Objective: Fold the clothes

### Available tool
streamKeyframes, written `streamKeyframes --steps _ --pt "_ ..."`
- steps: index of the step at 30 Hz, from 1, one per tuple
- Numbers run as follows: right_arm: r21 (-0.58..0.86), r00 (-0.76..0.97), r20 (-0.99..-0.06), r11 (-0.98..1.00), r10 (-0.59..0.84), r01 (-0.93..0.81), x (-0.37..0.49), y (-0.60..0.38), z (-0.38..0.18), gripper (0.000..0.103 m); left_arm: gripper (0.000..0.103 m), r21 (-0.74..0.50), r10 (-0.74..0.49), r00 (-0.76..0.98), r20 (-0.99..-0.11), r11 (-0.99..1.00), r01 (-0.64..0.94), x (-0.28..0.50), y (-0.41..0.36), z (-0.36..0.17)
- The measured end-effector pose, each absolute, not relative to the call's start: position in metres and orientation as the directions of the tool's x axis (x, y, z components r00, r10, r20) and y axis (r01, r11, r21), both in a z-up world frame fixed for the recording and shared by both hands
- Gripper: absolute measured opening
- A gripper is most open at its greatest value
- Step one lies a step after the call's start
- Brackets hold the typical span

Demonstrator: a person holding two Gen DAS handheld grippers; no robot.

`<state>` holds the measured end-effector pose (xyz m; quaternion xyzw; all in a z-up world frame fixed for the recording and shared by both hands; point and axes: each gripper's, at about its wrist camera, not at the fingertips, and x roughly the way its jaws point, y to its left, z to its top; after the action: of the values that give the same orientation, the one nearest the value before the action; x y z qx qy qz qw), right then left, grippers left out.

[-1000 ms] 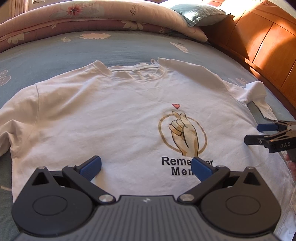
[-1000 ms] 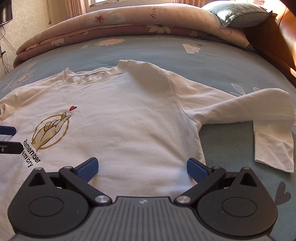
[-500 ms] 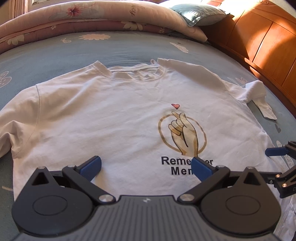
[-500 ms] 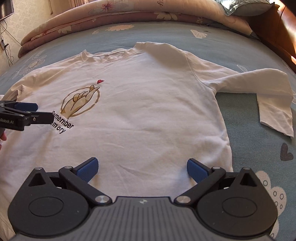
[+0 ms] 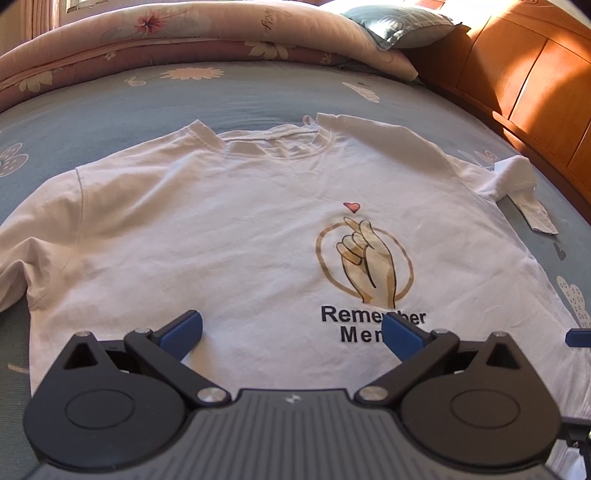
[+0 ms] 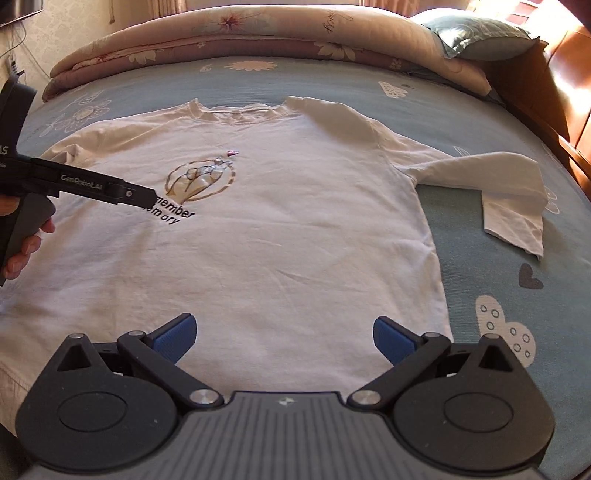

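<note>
A white long-sleeved shirt (image 5: 236, 236) (image 6: 280, 229) lies face up and spread flat on the bed, with a hand-in-a-circle print (image 5: 364, 262) and dark lettering on its chest. Its right sleeve (image 6: 509, 192) is bent back on itself beside the body. My left gripper (image 5: 291, 332) hovers open over the lower chest, nothing between its blue pads. From the right wrist view the left gripper's black body (image 6: 74, 184) reaches in from the left edge, a hand on its handle. My right gripper (image 6: 284, 338) is open above the shirt's lower right part, near the hem corner.
The bed has a blue sheet (image 6: 517, 295) with flower and heart patterns. A rolled pink floral quilt (image 5: 184, 33) and a blue-green pillow (image 5: 402, 22) lie at the far side. A wooden headboard (image 5: 535, 74) runs along the right.
My right gripper has drawn back toward the hem, so more of the shirt shows in its view. It has nearly left the left wrist view. The left gripper has held still.
</note>
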<state>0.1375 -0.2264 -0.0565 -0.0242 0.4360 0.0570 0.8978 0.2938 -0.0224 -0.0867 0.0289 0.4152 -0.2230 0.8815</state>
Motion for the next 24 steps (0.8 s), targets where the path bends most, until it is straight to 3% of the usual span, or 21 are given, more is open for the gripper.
streamKeyframes --steps 4,11,18,24 --pt "-0.024 0.567 -0.818 0.981 0.093 -0.195 0.129 -0.199 -0.076 0.103 0.102 -0.135 -0.373 0.555 -0.744 0.897 0.421 0.291 -0.02 -0.086" --pt "0.018 0.553 -0.829 0.992 0.083 -0.123 0.071 -0.229 -0.077 0.103 0.102 -0.115 -0.361 0.553 -0.751 0.896 0.428 0.287 -0.025 -0.084" --pt "-0.044 0.596 -0.803 0.999 -0.019 -0.027 0.054 -0.253 -0.049 0.103 0.102 -0.096 -0.355 0.551 -0.755 0.891 0.443 0.279 -0.031 -0.083" --pt "-0.075 0.505 -0.86 0.997 -0.072 0.013 0.037 -0.262 -0.071 0.103 0.102 -0.099 -0.374 0.543 -0.752 0.878 0.468 0.273 -0.038 -0.08"
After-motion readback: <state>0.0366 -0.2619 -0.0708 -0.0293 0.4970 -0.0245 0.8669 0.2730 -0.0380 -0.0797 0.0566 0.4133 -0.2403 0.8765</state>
